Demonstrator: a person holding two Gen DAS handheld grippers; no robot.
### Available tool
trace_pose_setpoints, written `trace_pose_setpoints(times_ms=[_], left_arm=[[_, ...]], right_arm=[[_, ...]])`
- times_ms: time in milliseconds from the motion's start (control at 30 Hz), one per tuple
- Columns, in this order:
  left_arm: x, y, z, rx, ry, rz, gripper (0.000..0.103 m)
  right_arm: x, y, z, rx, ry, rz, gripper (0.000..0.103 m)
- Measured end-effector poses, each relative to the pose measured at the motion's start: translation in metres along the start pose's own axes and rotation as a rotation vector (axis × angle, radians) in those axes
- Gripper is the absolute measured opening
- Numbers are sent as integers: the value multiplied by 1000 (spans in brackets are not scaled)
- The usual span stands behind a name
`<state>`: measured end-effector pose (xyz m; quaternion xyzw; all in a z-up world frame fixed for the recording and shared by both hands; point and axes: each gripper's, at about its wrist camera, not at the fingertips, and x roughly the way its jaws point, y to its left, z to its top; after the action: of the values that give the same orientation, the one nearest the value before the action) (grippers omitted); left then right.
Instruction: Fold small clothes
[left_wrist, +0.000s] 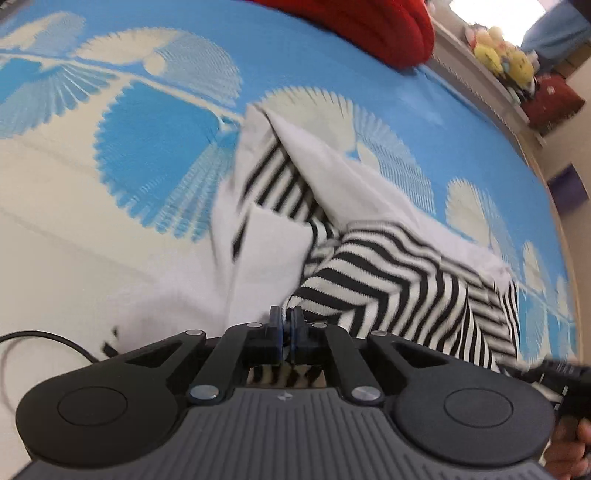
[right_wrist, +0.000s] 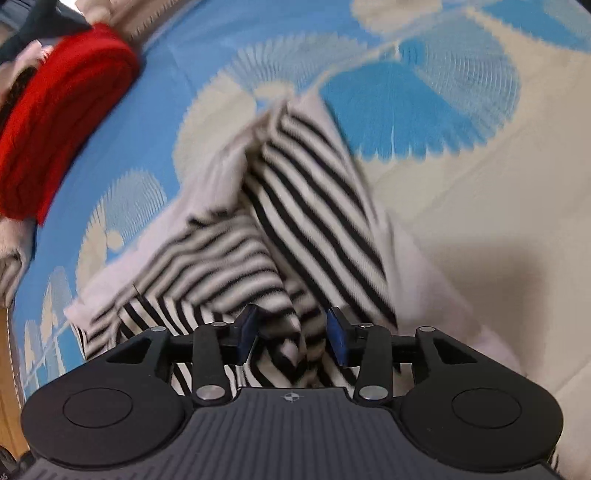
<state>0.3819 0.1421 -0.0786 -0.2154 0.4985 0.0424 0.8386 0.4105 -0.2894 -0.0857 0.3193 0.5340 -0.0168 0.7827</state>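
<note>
1. While both claws angle steeply down at the blue patterned bedspread (left_wrist: 155, 155), the striped garment (left_wrist: 388, 266) lies bunched directly ahead of them.
2. Left gripper (left_wrist: 286, 325): jaws together, pinching a striped edge.
3. Right gripper (right_wrist: 291, 334): jaws apart, a fabric fold between the pads (right_wrist: 245, 332), contact unclear.
4. Garment's long axis runs away from the claws, tapering to a far point.
5. Red knit (right_wrist: 62, 122) well beyond, left of right claw.
</note>
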Motion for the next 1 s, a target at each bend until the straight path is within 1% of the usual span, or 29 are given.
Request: trace_pose_setpoints(times_ms=[33,67,100,133,167,233,300,333,367,400,433,467,500,533,567,600,633,667,700,733,767,800,833,867,900,933,967,1000], left_arm=[[-6,-1,1,-5,-21,4,3],[-10,-3,2,5,-36,15,3],[-8,-6,1,30,-31,42,3],[-1,-7,-1,46,-7,71,3],[11,-4,-4,36,43,86,3],[26,5,-8,-5,120,70,3],[19,5,-3,-17,89,61,8],[10,1,0,-7,53,51,14],[2,-2,3,14,11,41,25],[-7,-7,5,36,-31,30,34],[-15,-11,6,63,-77,10,34],[-20,-15,7,85,-106,-26,34],[-22,-18,6,98,-116,-58,34],[-23,-21,4,113,-115,-89,34],[-20,-23,1,128,-105,-105,34],[-16,-24,0,142,-84,-114,34],[-9,-28,-4,155,-45,-115,34],[2,-28,-8,163,-3,-96,32],[14,-24,-11,173,52,-46,32],[26,-20,-15,180,102,20,31],[30,-15,-17,173,116,28,31],[29,-14,-17,158,109,18,31],[23,-16,-14,158,104,26,31],[13,-21,-12,173,73,31,31],[4,-23,-9,182,36,17,31],[-5,-24,-8,185,-6,-16,31],[-7,-23,-9,186,-21,-48,31],[-3,-21,-11,184,-7,-56,31]], right_arm=[[3,-1,-2,2,8,0,18],[2,-1,-3,-4,3,6,10],[-1,1,-2,-13,-12,17,9],[-4,3,-2,-26,-34,26,9],[-7,5,-2,-46,-50,25,9],[-1,3,-1,-62,-30,-12,9],[11,-6,-1,-32,19,-44,15],[12,-8,-1,-23,35,-49,17],[10,-8,0,-23,26,-53,22],[4,-5,0,-29,5,-61,28],[-4,-2,-1,-38,-34,-66,30],[-14,2,-1,-52,-85,-65,34],[-24,7,-2,-73,-138,-43,42],[-31,11,-4,-101,-181,-15,44],[-35,15,-7,-132,-205,6,45],[-37,18,-7,-165,-206,29,45],[-34,20,-9,-185,-187,56,45],[-28,18,-11,-185,-138,90,45],[-19,16,-13,-178,-85,102,45],[-7,13,-15,-168,-15,81,44],[4,7,-17,-159,33,33,41],[8,2,-18,-152,46,6,38],[9,-1,-18,-145,44,1,37],[4,-1,-17,-137,36,11,38],[-1,0,-16,-135,21,20,39],[-9,2,-16,-138,-8,35,41],[-16,4,-17,-149,-38,48,44],[-18,6,-18,-164,-43,50,45]])
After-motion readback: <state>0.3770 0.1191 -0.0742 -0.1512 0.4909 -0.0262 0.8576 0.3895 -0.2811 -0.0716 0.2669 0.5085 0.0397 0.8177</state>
